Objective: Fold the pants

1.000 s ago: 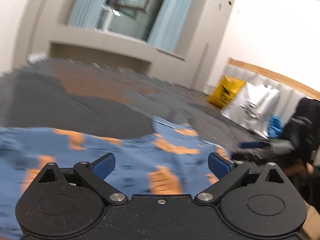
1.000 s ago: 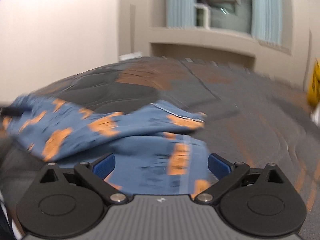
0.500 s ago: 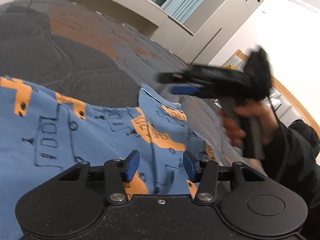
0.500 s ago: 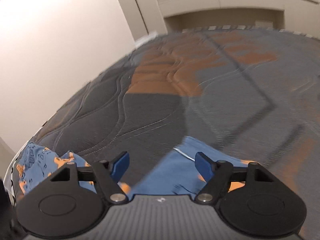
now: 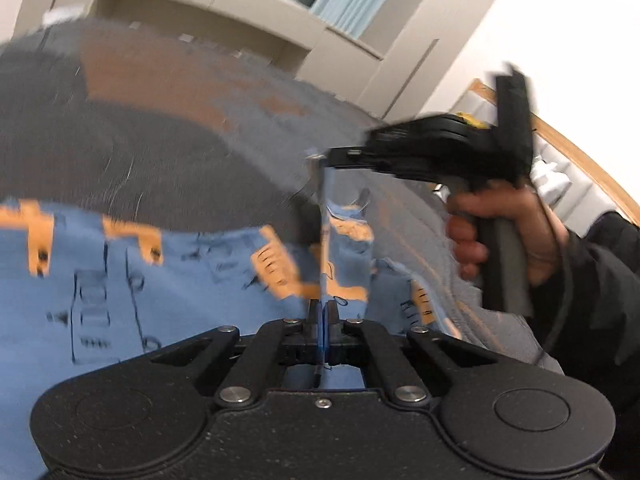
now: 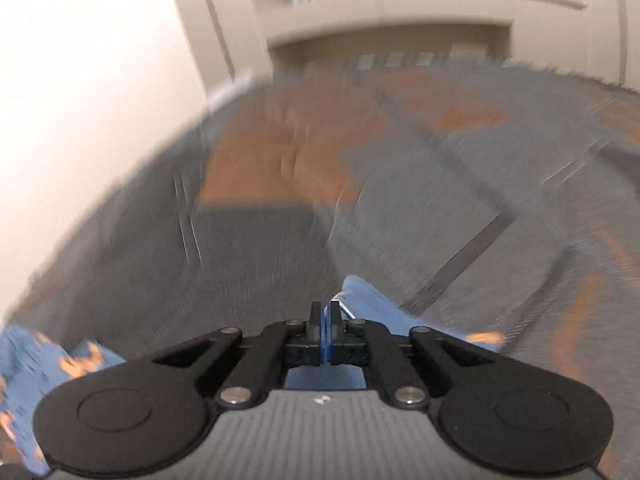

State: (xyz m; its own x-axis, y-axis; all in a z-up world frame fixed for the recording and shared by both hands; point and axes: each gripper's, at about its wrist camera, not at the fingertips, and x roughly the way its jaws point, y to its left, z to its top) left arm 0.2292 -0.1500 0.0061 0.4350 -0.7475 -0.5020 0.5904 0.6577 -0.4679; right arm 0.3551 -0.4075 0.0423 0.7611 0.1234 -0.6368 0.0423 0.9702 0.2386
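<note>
Both grippers are clamped tight on the blue pants (image 5: 168, 288). The left gripper (image 5: 322, 312) pinches fabric right between its jaws, and the right gripper (image 6: 325, 322) nips a raised edge over the grey bedspread (image 6: 280, 240).

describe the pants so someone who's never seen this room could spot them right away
Look at the big dark grey quilted bedcover with rust-orange patches that fills the room below the window. The pants lie spread on its near side: light blue cloth printed with orange blocks and thin dark line drawings, the only blue fabric on the bed.
</note>
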